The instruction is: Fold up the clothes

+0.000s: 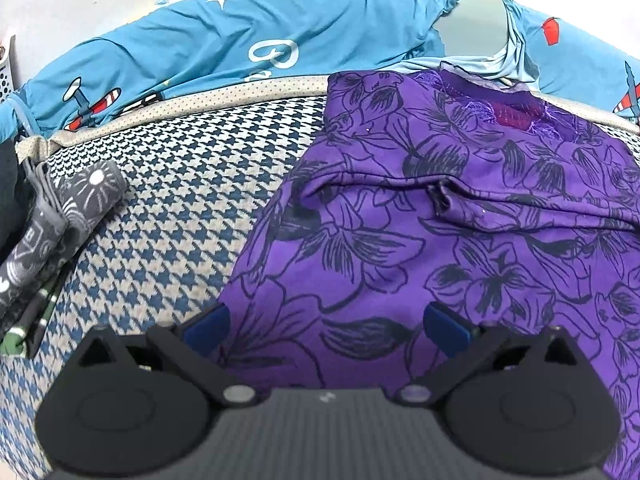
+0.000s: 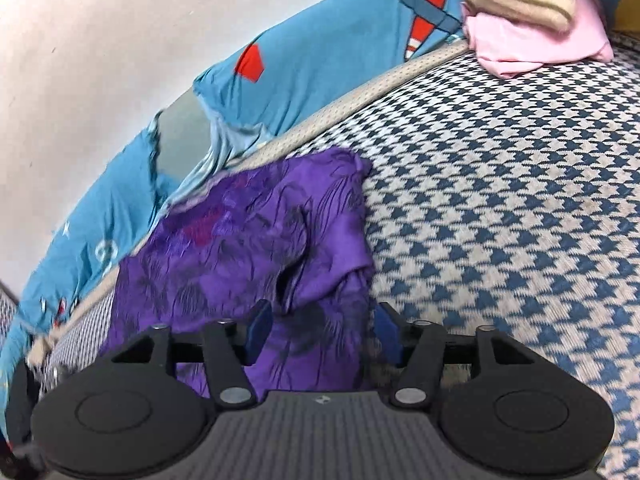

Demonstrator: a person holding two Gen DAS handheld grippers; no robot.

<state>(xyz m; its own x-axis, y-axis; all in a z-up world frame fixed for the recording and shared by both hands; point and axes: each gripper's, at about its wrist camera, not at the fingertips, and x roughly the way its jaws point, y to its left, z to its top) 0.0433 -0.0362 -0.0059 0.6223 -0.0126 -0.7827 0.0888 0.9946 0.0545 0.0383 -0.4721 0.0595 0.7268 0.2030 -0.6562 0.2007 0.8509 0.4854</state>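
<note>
A purple garment with dark flower outlines (image 1: 460, 216) lies partly folded on the houndstooth bed cover (image 1: 168, 216). My left gripper (image 1: 326, 326) is open, its blue pads wide apart over the garment's near left edge. In the right wrist view the same garment (image 2: 248, 248) looks blurred. My right gripper (image 2: 322, 336) is open, with its fingers on either side of the garment's near right corner. The cloth lies between the pads, and neither gripper is closed on it.
A blue sheet with airplane prints (image 1: 240, 40) lines the white wall behind the bed. A grey patterned garment (image 1: 60, 220) lies at the left. Folded pink and beige striped clothes (image 2: 532, 20) are stacked at the far right. Bare houndstooth cover (image 2: 520, 200) lies to the right.
</note>
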